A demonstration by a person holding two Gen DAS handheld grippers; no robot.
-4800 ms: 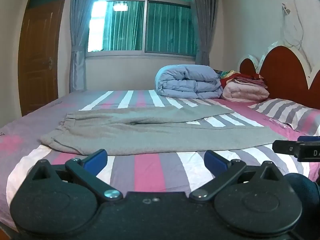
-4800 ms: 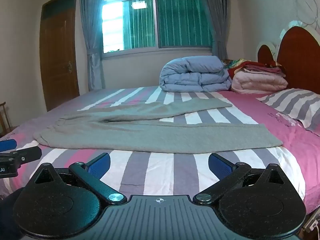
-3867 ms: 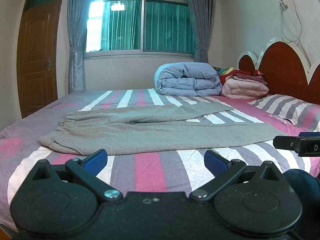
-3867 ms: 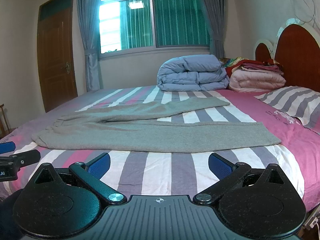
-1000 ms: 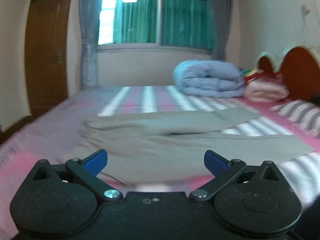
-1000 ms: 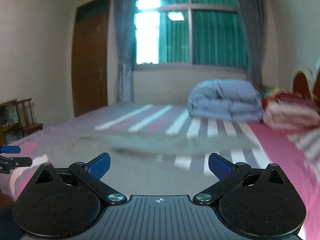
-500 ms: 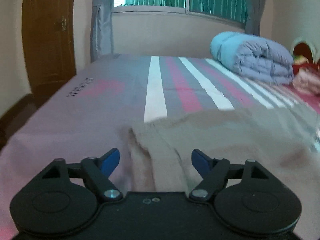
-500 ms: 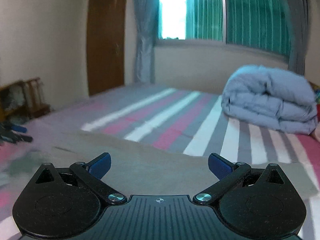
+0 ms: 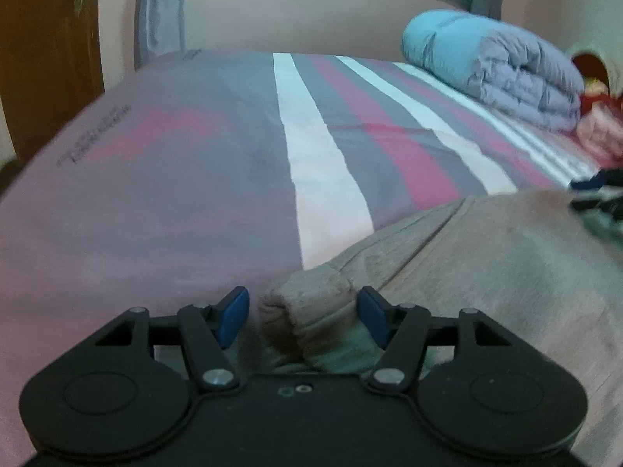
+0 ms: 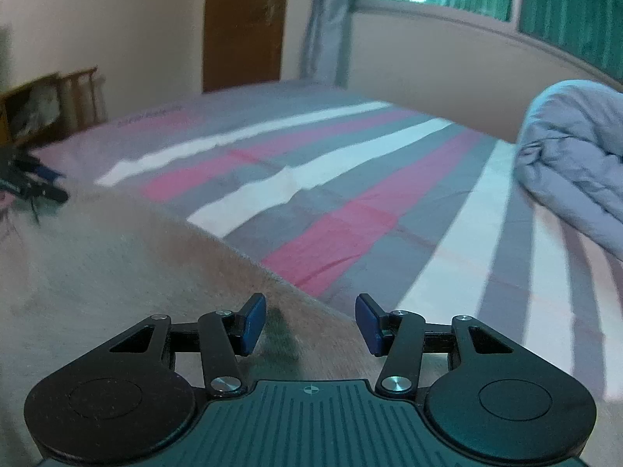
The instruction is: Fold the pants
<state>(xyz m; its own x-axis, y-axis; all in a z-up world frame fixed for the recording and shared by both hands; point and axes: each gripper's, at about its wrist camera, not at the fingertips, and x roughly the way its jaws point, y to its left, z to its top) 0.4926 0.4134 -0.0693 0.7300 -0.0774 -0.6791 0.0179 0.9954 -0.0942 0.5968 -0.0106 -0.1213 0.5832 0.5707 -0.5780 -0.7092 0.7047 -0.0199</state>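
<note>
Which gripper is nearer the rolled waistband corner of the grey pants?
Left. The left gripper has the bunched waistband corner between its open fingers. The right gripper sits farther along the grey pants, at their far edge, fingers open over flat fabric.

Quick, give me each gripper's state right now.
Left gripper: open, jaws either side of a bunched corner of the grey pants, not clamped.
Right gripper: open, over the pants' edge, holding nothing.

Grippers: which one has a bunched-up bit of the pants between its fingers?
The left gripper: a bunched corner of the grey pants sits between its open blue pads. The right gripper only hovers over flat cloth.
</note>
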